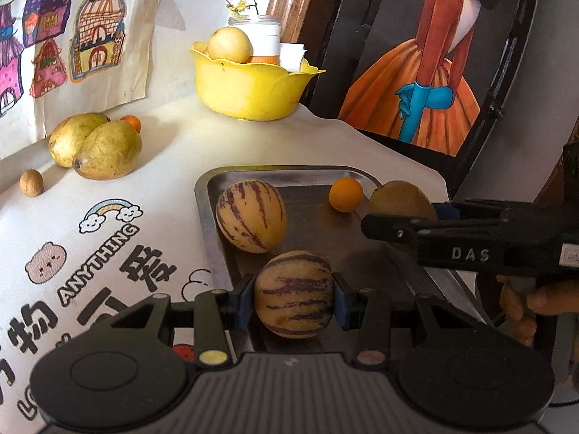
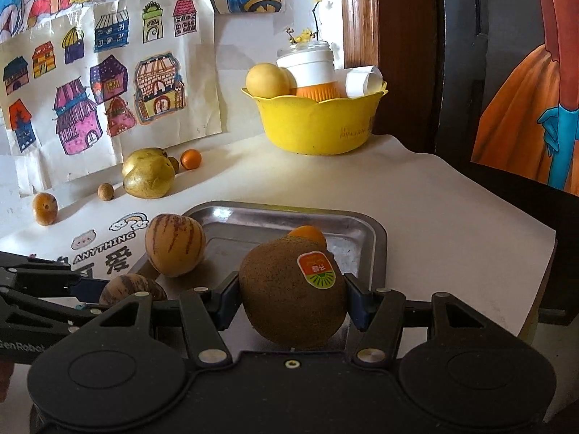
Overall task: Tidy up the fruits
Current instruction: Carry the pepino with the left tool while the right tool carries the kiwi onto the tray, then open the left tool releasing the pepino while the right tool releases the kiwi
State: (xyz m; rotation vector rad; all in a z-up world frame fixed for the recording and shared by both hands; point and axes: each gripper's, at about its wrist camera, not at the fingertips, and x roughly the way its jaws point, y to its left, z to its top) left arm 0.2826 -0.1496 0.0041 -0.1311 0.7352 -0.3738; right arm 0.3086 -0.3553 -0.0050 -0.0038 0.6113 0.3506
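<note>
L gripper (image 1: 293,294) fingers clamped on striped melon (image 1: 294,291), over near end of metal tray (image 1: 217,224). R gripper (image 2: 291,298) fingers clamped on kiwi (image 2: 286,300) w/ sticker, over tray too. 2nd striped melon (image 1: 252,216) & small orange (image 1: 345,194) lie just beyond fingers.

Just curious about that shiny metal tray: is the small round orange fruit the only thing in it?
No, the metal tray also holds a striped yellow melon beside the small orange fruit.
</note>
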